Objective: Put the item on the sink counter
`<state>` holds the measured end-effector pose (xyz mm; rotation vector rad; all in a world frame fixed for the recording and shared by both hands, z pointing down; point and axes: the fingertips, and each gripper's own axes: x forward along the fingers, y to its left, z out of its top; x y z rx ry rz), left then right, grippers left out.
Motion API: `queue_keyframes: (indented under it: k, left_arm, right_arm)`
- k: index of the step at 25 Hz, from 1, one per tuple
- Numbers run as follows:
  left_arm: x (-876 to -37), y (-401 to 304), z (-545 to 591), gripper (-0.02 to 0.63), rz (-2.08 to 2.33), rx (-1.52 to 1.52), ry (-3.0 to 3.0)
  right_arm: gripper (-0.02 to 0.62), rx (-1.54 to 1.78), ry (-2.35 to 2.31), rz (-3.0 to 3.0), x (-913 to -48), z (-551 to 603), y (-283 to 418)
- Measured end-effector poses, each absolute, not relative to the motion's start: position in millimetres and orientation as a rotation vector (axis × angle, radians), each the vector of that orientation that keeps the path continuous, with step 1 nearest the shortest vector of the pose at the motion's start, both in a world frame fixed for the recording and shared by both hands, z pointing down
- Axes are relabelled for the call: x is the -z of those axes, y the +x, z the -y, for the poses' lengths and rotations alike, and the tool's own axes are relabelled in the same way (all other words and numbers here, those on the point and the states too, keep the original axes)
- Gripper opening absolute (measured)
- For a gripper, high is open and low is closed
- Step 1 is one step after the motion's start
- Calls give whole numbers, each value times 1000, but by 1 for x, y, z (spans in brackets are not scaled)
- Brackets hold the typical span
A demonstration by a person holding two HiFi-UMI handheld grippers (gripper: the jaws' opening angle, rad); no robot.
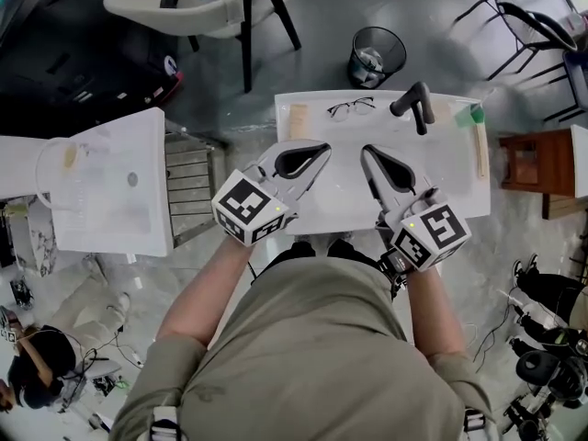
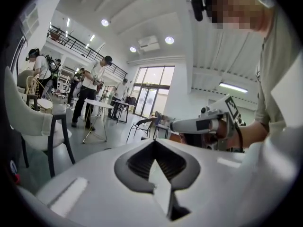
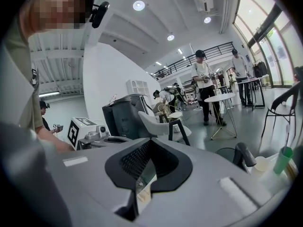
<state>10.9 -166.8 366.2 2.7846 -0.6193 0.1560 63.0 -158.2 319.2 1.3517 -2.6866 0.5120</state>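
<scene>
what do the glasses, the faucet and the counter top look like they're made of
Glasses: thin dark frame, probably metal wire, with clear lenses; too small to be sure.
Faucet: matte black all over with no bright shine, likely coated metal.
Counter top: smooth, even white without grain or seams, perhaps ceramic or solid resin; the look leaves it open.

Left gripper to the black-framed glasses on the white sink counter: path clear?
Probably yes: only bare white sink counter lies between the left gripper and the black-framed glasses, though its jaws are shut.
</scene>
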Motion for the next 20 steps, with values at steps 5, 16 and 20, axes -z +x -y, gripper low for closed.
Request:
queue_keyframes:
  k: [5, 16, 20]
  left_arm:
    - [-352, 12, 168, 6, 636, -134, 2811]
    - [-341, 11, 165, 6, 639, -113, 2821]
    - [-342, 12, 162, 6, 641, -115, 2817]
  right_arm:
    - [6, -490, 1377, 2690, -313, 154, 65]
    - [6, -508, 1406, 2684, -313, 145, 72]
    - [6, -506, 1403, 2685, -313, 143, 72]
